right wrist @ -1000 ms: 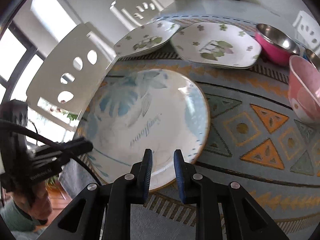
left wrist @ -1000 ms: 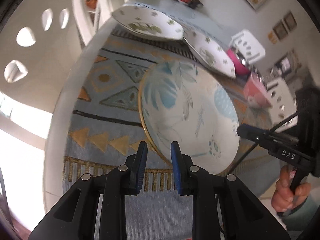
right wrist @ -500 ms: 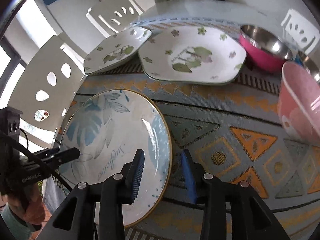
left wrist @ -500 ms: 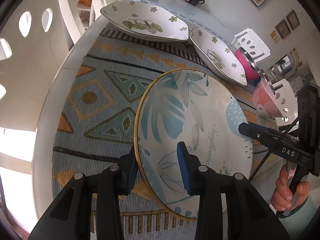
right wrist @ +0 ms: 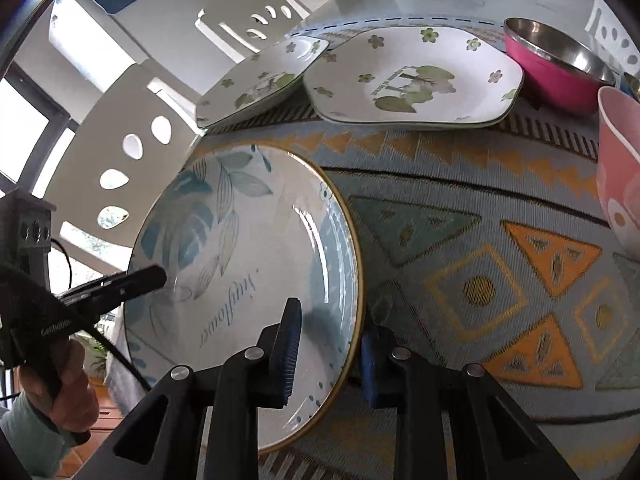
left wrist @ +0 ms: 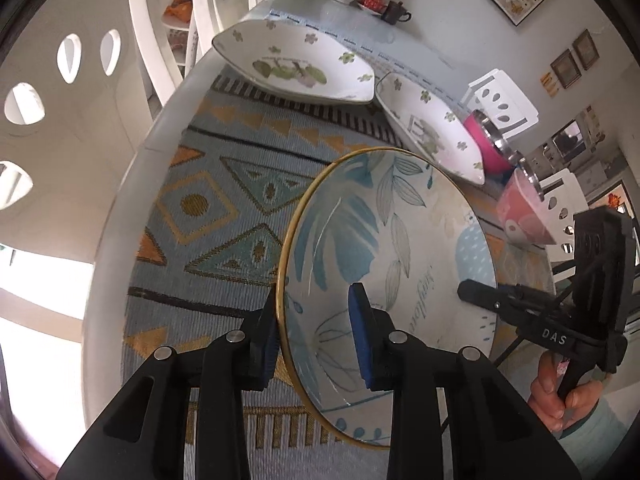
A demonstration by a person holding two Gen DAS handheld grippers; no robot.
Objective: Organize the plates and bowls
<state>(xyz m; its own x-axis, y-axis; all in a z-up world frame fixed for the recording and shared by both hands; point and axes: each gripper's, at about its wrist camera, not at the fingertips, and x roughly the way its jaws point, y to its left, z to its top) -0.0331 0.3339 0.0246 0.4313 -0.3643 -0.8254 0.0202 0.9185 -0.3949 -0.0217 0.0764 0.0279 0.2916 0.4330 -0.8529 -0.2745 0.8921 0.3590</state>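
A round blue-leaf plate with a gold rim (left wrist: pixel 400 248) (right wrist: pixel 248 264) is on the patterned mat. My left gripper (left wrist: pixel 316 336) straddles its left rim, one finger under and one over, jaws apart. My right gripper (right wrist: pixel 330 360) straddles its right rim the same way. I cannot tell whether either one presses the rim. Two white floral plates (left wrist: pixel 296 64) (left wrist: pixel 432 124) lie at the far side; they also show in the right wrist view (right wrist: pixel 264 76) (right wrist: pixel 416 76). A magenta steel bowl (right wrist: pixel 556 68) and a pink bowl (right wrist: pixel 620 164) stand at the right.
The patterned mat (right wrist: pixel 480 272) covers the white table (left wrist: pixel 108 240). White chairs (right wrist: pixel 132 136) (left wrist: pixel 504 100) stand around it. A vase, a red pot and a dark cup (left wrist: pixel 396 10) sit at the far end of the table.
Both grippers opened from nearly closed and moved forward onto opposite rims of the blue-leaf plate. The plate now looks tilted.
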